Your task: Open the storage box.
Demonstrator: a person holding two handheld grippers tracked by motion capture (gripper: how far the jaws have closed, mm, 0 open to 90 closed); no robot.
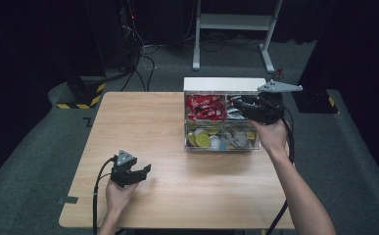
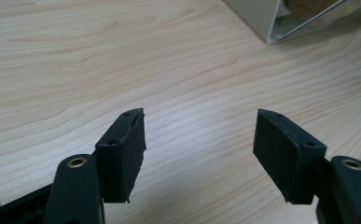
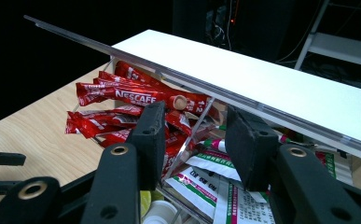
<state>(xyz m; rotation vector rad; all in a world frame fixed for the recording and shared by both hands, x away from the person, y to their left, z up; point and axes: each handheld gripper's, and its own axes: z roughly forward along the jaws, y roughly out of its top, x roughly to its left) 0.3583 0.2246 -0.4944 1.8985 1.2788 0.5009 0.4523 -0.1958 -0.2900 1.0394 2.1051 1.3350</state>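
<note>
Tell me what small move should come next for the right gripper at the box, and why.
Probably spread the right gripper and ease it down onto a white-and-green sachet. The lid is already raised, the gripper's fingers sit drawn close just above that compartment with nothing clearly held, and the left gripper hangs open over the table.

Your left gripper (image 1: 145, 171) near left of the box (image 1: 224, 84), sachets (image 1: 205, 107) in its rear-left compartment, your right gripper (image 1: 237, 104) over its rear-right compartment.

Even overhead light on wooden table (image 1: 143, 122); black surroundings; soft shadows; mild glare on clear lid (image 3: 178, 74); nearest jaws slightly soft.
</note>
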